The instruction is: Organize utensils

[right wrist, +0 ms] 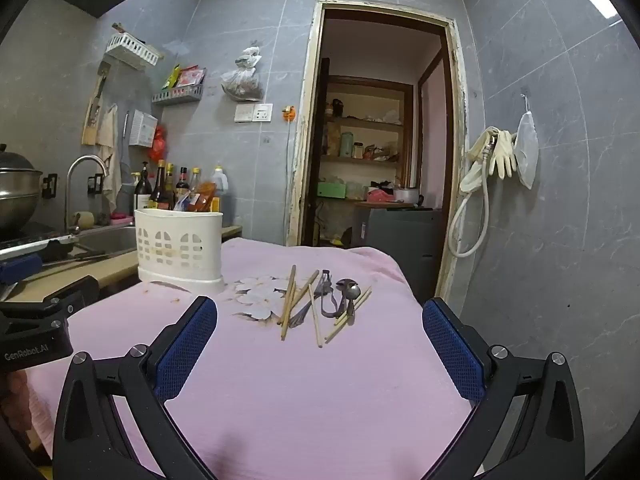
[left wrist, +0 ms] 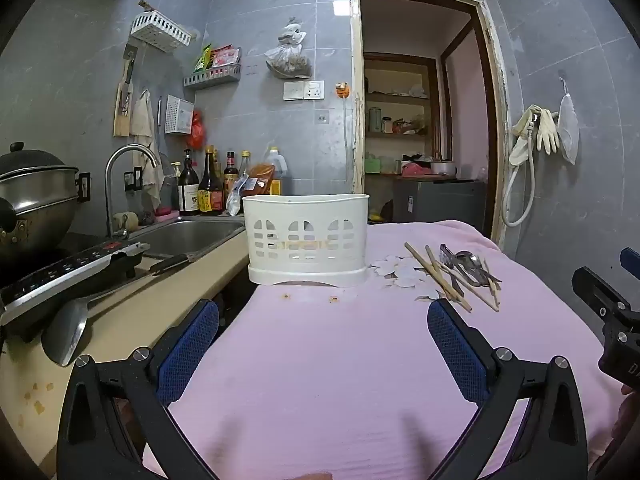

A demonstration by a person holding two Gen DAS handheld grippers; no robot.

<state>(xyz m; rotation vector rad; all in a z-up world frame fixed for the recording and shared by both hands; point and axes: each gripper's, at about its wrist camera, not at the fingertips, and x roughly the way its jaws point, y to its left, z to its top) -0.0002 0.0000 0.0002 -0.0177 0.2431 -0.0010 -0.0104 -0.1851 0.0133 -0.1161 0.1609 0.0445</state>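
A white plastic utensil holder (left wrist: 306, 238) stands upright on the pink cloth, straight ahead of my left gripper (left wrist: 323, 314), which is open and empty. To its right lies a loose pile of wooden chopsticks (left wrist: 445, 278) and metal spoons and forks (left wrist: 470, 266). In the right wrist view the holder (right wrist: 179, 246) is at the left. The chopsticks (right wrist: 289, 300) and metal cutlery (right wrist: 340, 296) lie just ahead of my right gripper (right wrist: 320, 310), which is open and empty above the cloth.
The pink cloth (left wrist: 320, 360) covers a table with its right edge near a grey tiled wall. To the left are a counter with a sink (left wrist: 188, 236), faucet, sauce bottles (left wrist: 204, 188), a steel pot (left wrist: 36, 196) and a cleaver (left wrist: 66, 338). A doorway (left wrist: 420, 120) lies behind.
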